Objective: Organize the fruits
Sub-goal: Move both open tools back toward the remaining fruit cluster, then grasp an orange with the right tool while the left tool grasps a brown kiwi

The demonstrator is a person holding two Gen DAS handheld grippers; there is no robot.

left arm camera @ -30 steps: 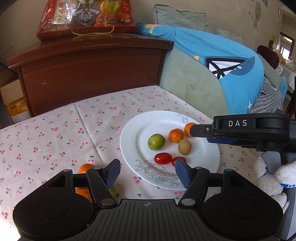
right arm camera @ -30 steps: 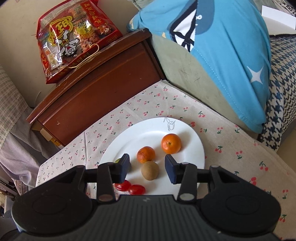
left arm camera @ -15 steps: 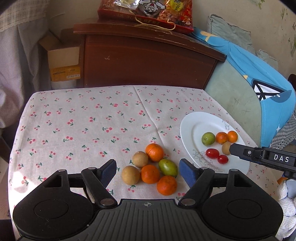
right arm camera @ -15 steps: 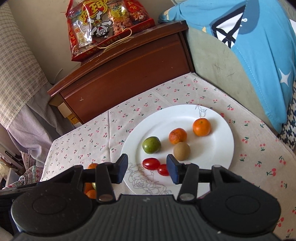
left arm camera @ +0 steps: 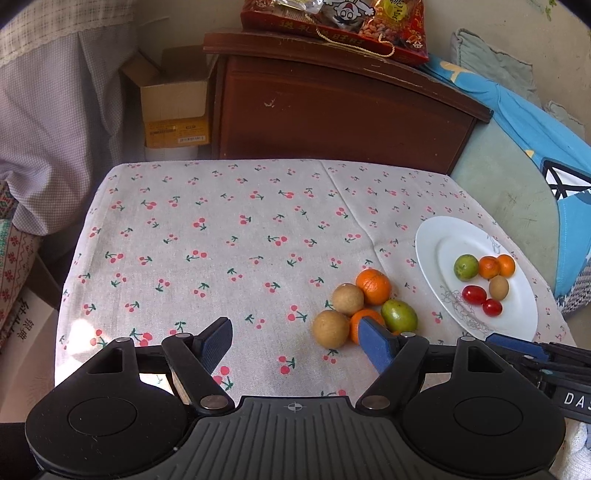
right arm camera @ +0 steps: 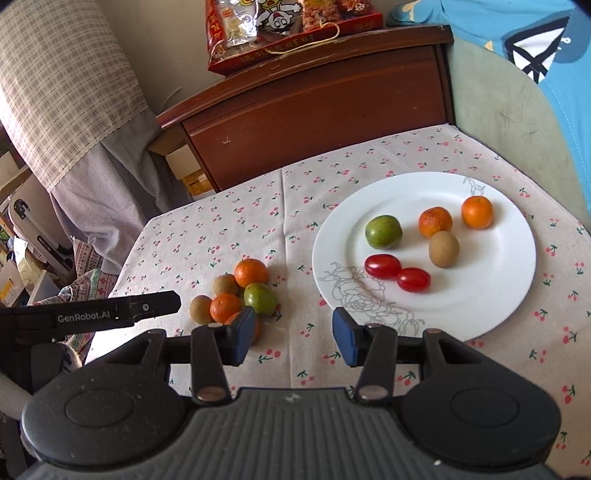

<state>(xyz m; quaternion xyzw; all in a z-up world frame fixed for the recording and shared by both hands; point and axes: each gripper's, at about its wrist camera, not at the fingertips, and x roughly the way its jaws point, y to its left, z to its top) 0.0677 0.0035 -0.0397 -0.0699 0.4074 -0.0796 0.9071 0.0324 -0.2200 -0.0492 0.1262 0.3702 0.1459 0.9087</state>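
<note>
While both tools hang empty over the cherry-print cloth (left arm camera: 229,229), the job looks partly done. At the bottom of the left wrist view the left gripper (left arm camera: 295,345) is spread wide with nothing between its pads, and the right gripper (right arm camera: 291,332), at the bottom of its own view, is likewise released and holds nothing.

Just beyond the fingers, lower left of centre in the right wrist view, a loose cluster of fruit (right arm camera: 240,295) sits bunched on the cloth: several oranges, brown round fruits and one green fruit, touching one another; the nearest orange is partly hidden behind a finger.

Farther up and to the right, the white plate (right arm camera: 509,295) already carries six pieces: a green fruit (right arm camera: 383,231), two oranges (right arm camera: 435,222), a brown fruit (right arm camera: 444,249) and two red tomatoes (right arm camera: 382,266), spaced loosely.

By my judgement, the cluster is what remains to be moved. At the top of the frame a wooden cabinet (right arm camera: 314,107) bears a red snack bag (right arm camera: 280,26).
</note>
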